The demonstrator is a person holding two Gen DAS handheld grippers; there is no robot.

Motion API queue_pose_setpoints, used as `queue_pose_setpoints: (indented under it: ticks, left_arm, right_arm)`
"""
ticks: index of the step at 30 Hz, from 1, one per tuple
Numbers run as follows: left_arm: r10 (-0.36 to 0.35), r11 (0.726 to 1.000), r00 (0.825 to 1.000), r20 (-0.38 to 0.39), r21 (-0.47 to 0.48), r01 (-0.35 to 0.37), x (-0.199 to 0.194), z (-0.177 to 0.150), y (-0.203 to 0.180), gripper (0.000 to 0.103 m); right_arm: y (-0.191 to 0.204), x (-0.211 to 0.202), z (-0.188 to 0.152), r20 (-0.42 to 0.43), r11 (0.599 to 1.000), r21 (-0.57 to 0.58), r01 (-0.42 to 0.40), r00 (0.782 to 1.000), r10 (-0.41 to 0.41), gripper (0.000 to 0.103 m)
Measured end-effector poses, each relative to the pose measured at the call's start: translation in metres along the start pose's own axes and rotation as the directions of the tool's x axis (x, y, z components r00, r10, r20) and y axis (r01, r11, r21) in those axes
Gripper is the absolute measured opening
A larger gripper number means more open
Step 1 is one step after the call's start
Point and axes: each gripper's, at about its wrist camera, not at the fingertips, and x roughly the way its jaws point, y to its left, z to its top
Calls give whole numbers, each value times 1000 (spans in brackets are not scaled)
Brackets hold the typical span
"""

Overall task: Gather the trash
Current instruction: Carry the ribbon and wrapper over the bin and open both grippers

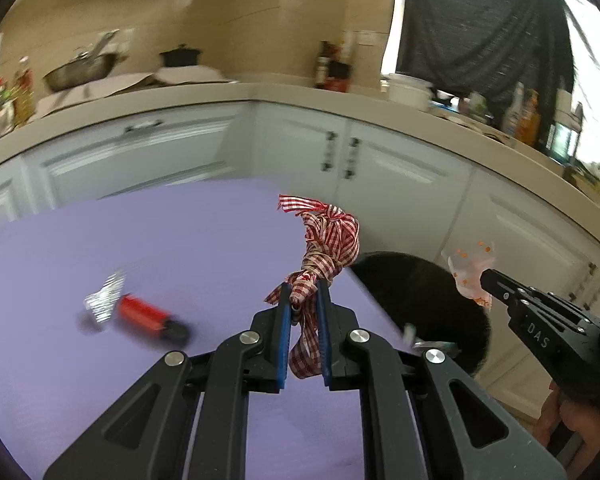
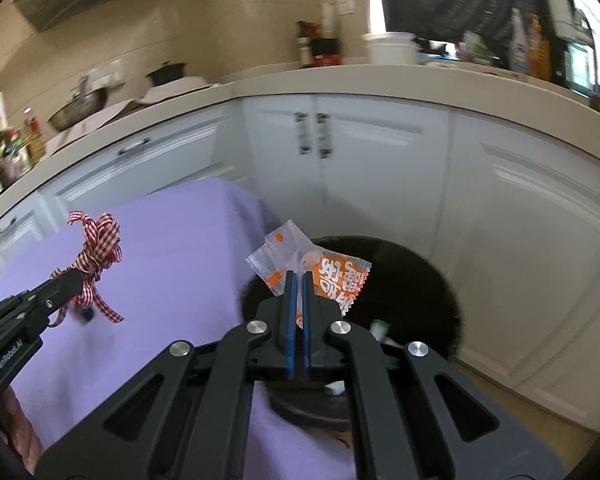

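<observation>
The left gripper [image 1: 304, 286] pinches a knotted red-checked cloth ribbon [image 1: 330, 240], upright over the purple counter [image 1: 160, 240] beside the round black bin [image 2: 420, 276]. The right gripper [image 2: 299, 276] pinches a crinkly orange-and-clear wrapper [image 2: 332, 276] above that bin.
</observation>
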Motion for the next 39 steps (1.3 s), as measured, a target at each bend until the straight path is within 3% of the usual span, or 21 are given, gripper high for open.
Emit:
queue_pose_setpoints:
  ticks: [15,35,38,39]
  left_arm:
    - [-72,990,997,-17,117,73,38,-1,-89,13]
    - [-42,991,997,-62,125,49,69,-4,-107,14]
    - [-41,992,995,-91,118,52,75,-5,-106,17]
    - [-42,992,995,-95,114,53,76,-5,-106,20]
  right_arm:
    - [-68,6,0,10,996,64,61,998,-61,3]
    - [-89,35,-3,-23,993,94,76,997,-74,3]
    - [-91,42,-4,-31,992,102,76,997,-73,8]
    - [-92,44,-4,-36,992,105,74,997,-70,14]
